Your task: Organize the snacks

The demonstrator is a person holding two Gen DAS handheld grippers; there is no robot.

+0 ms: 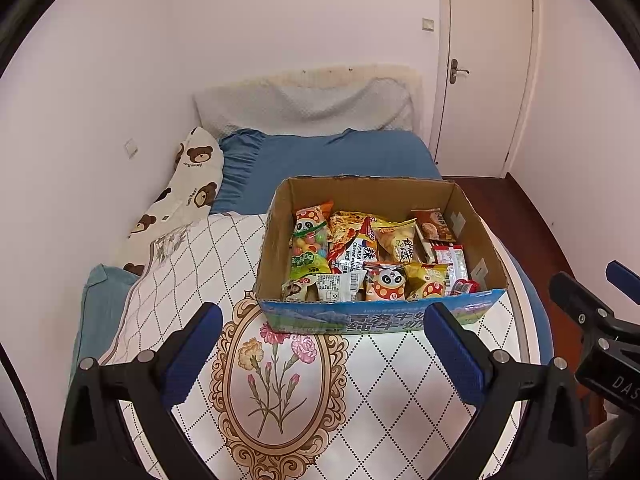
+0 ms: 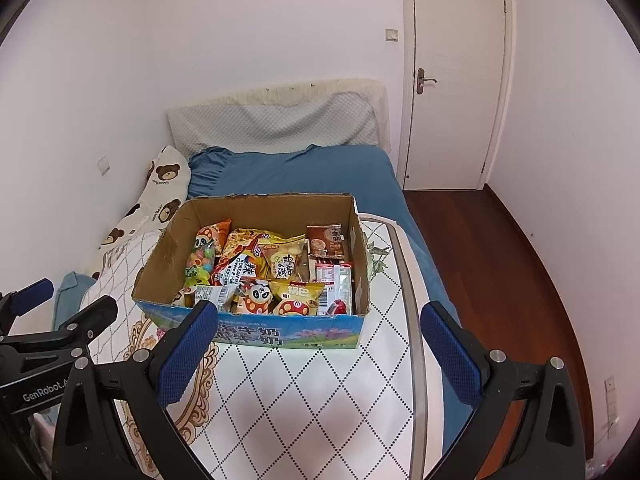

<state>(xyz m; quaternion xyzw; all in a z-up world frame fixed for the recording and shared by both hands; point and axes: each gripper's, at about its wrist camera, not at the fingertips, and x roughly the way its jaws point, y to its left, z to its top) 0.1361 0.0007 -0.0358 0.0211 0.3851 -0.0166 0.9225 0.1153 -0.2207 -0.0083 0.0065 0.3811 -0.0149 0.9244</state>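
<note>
Left tool (image 1: 322,336) and right tool (image 2: 318,334) spread wide, empty, hovering near side of snack box (image 1: 476,216), apart from it.

Snack packets (image 1: 372,256) in cardboard box (image 1: 384,320) on quilt (image 1: 192,280), pillows (image 1: 304,108) behind, door (image 1: 488,68) right

- In the left wrist view, the near wall of the cardboard box (image 1: 362,316) hides the lower parts of the front row of snack packets (image 1: 384,280).
- The left claw (image 1: 322,344) has its right finger (image 1: 454,344) covering the end of the printing on the box front.
- The right claw (image 1: 600,304) is cut off by the right edge of that view.
- In the right wrist view, the lower packets are buried under the top layer.
- The printing on the packets is mostly too small to read.
- The bed (image 2: 304,172) is partly hidden behind the box.
</note>
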